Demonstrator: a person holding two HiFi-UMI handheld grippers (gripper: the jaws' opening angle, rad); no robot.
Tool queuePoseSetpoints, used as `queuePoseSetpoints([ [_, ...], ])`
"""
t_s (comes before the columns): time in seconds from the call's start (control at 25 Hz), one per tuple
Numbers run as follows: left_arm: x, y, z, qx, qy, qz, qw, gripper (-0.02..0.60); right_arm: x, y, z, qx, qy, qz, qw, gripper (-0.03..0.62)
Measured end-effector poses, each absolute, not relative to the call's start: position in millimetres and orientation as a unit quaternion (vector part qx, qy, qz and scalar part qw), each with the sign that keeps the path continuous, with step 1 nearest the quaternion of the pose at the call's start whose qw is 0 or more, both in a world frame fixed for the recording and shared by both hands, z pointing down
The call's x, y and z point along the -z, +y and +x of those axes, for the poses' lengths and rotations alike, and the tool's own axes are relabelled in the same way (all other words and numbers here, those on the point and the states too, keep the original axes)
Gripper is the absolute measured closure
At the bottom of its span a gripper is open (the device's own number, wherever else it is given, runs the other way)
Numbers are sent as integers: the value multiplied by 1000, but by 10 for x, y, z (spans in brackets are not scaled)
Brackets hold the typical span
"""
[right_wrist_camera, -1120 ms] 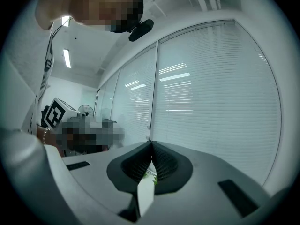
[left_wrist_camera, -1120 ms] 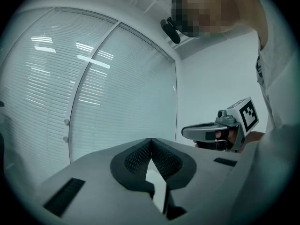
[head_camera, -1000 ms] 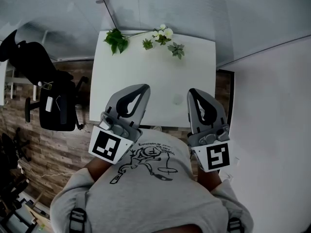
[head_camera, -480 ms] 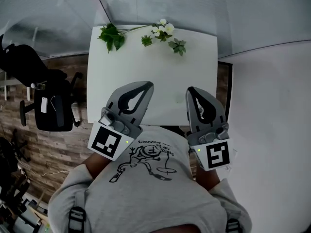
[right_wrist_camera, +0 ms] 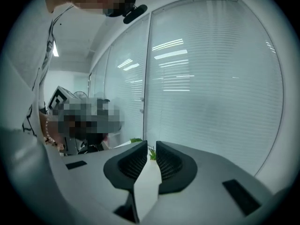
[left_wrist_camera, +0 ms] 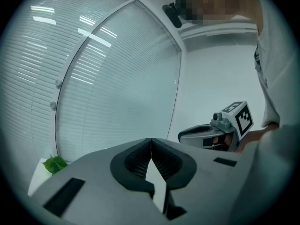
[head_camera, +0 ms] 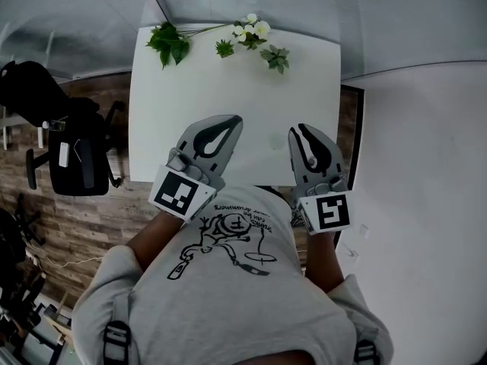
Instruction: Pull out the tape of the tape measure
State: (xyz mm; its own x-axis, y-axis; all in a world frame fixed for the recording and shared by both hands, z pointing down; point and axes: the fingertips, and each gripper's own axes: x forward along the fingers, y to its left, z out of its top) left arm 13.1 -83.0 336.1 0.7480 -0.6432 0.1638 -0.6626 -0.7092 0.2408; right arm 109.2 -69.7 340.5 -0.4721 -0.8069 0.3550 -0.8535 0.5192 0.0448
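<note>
White table (head_camera: 228, 105) filled the middle of the head view, yet the tape measure could not be made out on it or in any view. Above the table's near edge, the left gripper (head_camera: 235, 119) held its jaws together with the tips touching and nothing between them. The right gripper (head_camera: 297, 131), well apart from it, had its jaws a narrow gap apart, just been opening, and empty. Along the far edge lay a leafy sprig (head_camera: 169, 42), white flowers (head_camera: 255, 30) and a small succulent (head_camera: 275, 56). Behind stood a glass wall with blinds (left_wrist_camera: 117, 78). A black office chair (head_camera: 72, 139) stood left of the table on a wood-plank floor (head_camera: 99, 226).
</note>
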Motion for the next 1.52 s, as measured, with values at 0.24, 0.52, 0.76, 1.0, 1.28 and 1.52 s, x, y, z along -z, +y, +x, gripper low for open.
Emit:
queuePoseSetpoints([
  [0.24,-3830,-797,189,-60,-344,925,150,560,-4285,-535,1299,-110,-835,490,224,489],
  [0.52,-4252,-731,200,-107,-331,922,168,560,-5173,-406,1479,-153,-813,483,286,448],
  [0.76,-4421,-684,158,-131,-330,917,181,560,-5855,-209,1585,-191,-797,463,336,402],
  [1.0,-4476,-653,151,-130,-334,916,181,560,-6418,-46,1621,-228,-785,446,364,376],
  [1.28,-4524,-588,159,-139,-333,914,184,560,-6819,40,1695,-251,-770,443,384,350],
  [1.52,-4518,-588,157,-140,-335,913,187,560,-6942,1,1707,-262,-768,446,378,347],
])
